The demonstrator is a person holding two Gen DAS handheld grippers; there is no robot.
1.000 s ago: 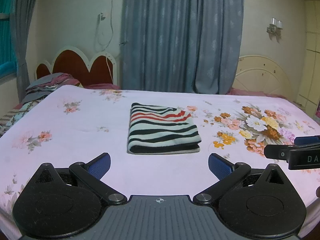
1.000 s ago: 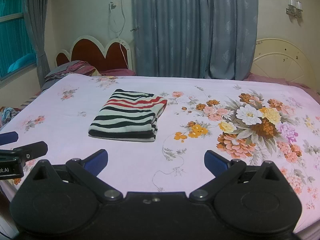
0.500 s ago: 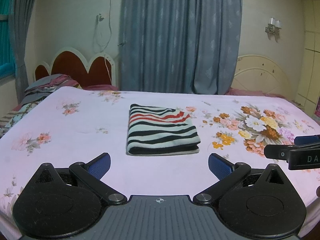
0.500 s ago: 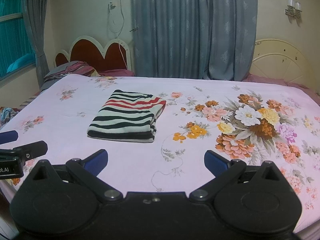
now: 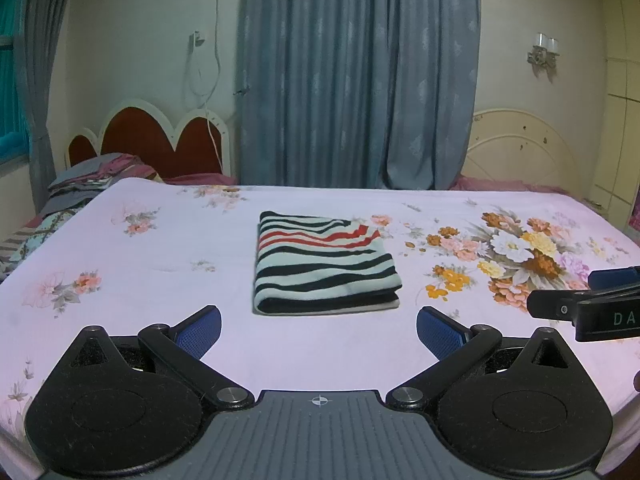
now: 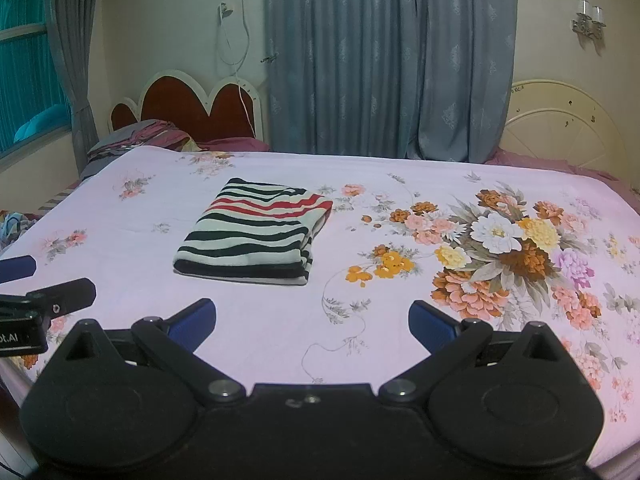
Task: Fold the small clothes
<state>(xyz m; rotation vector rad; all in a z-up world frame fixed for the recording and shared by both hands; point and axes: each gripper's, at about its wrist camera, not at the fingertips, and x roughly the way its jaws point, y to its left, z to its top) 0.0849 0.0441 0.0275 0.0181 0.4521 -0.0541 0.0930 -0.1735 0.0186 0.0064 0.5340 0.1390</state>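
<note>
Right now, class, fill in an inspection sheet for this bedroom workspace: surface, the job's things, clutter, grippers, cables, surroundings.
Surface: pale pink floral bedsheet, flat, with a big flower print on the right side.
Job's things: black, white and red striped garment, folded into a neat rectangle, lying alone mid-bed.
Clutter: rumpled grey and maroon bedding piled at the far left corner; nothing seen on the sheet near the garment.
Grippers: left gripper open, empty, short of the garment; right gripper open, empty, likewise apart from it.
Cables: white cord hanging down the wall from a plug.
Surroundings: grey-blue curtains, red scalloped headboard, cream headboard, wall lamp.
</note>
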